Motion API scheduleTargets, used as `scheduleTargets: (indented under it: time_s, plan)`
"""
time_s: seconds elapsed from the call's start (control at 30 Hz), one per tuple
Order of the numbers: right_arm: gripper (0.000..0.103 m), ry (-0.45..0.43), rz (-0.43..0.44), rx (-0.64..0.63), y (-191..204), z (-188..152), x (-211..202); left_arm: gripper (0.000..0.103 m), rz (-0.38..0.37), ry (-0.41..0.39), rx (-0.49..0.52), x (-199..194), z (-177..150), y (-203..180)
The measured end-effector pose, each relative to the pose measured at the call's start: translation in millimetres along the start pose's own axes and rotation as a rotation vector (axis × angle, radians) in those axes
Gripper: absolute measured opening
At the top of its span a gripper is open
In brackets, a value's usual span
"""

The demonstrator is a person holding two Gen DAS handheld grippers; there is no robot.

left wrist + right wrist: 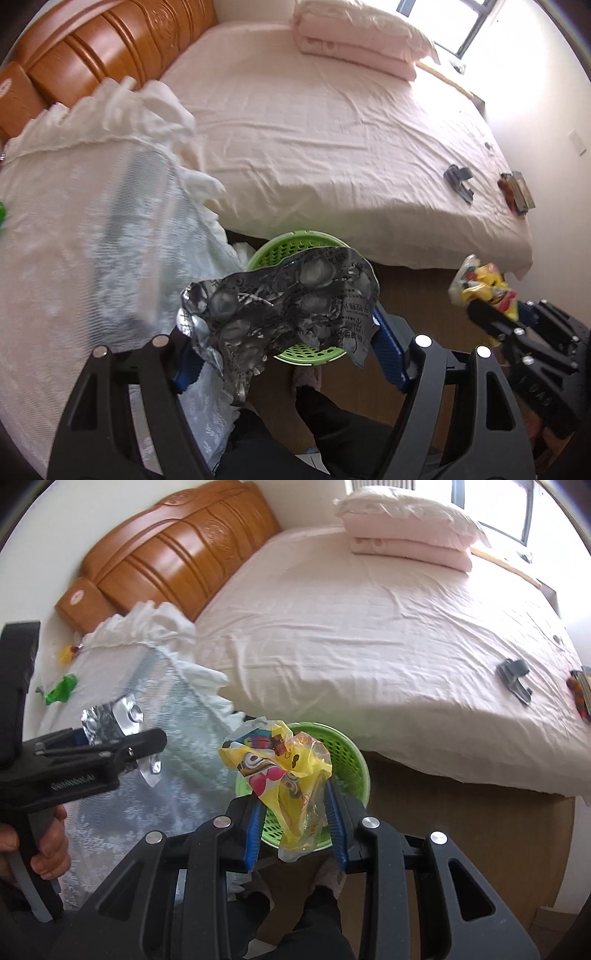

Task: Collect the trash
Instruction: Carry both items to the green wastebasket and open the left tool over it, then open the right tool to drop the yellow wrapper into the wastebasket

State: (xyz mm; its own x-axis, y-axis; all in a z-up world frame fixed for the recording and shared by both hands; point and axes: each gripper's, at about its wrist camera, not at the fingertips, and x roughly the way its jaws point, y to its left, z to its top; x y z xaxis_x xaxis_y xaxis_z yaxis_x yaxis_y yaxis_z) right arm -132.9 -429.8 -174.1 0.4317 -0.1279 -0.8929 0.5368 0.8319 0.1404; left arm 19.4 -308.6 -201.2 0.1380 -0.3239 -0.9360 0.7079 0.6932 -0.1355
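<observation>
My left gripper (284, 328) is shut on a crumpled silver foil blister pack (280, 302) and holds it above the green perforated trash basket (295, 243). My right gripper (295, 812) is shut on a crumpled yellow cartoon-printed plastic wrapper (280, 764), held right over the same basket (347, 753) on the floor beside the bed. The left gripper with the foil (110, 720) shows at the left of the right wrist view. The right gripper with the wrapper (484, 288) shows at the right of the left wrist view.
A lace-covered nightstand (110, 686) stands left of the basket with a green wrapper (61, 688) and a small yellow scrap (66, 651) on it. The pink bed (369, 627) holds folded bedding (410, 528), a grey clip (513, 677) and small items at its right edge (517, 190).
</observation>
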Motion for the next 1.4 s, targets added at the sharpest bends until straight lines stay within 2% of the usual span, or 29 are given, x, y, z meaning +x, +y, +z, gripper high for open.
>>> scheduleTargets:
  time_s: [0.33, 0.53, 0.7, 0.87, 1.03, 1.3, 1.4]
  plan:
    - [0.032, 0.032, -0.036, -0.020, -46.9, 11.2, 4.7, 0.073, 0.041, 0.127, -0.027, 86.0, -2.0, -24.5]
    - [0.032, 0.041, -0.047, -0.022, -67.2, 17.6, 7.1, 0.088, 0.039, 0.205, -0.065, 120.9, -3.6, -35.3]
    - [0.032, 0.053, -0.034, -0.025, -71.7, 19.4, 13.0, 0.091, 0.048, 0.231, -0.066, 129.6, -3.0, -42.6]
    - [0.032, 0.058, -0.012, -0.029, -67.4, 20.5, 17.9, 0.095, 0.071, 0.229, -0.062, 126.5, -0.4, -42.0]
    - [0.032, 0.077, 0.017, -0.051, -56.8, 22.4, 31.4, 0.095, 0.094, 0.189, -0.071, 106.2, 1.9, -32.2]
    - [0.032, 0.214, 0.091, -0.144, -11.2, 14.6, 111.6, 0.095, 0.145, 0.132, -0.092, 61.3, -3.5, -7.6]
    - [0.032, 0.269, 0.093, -0.184, 7.1, 10.4, 144.9, 0.095, 0.168, 0.110, -0.105, 46.3, -9.8, -1.4]
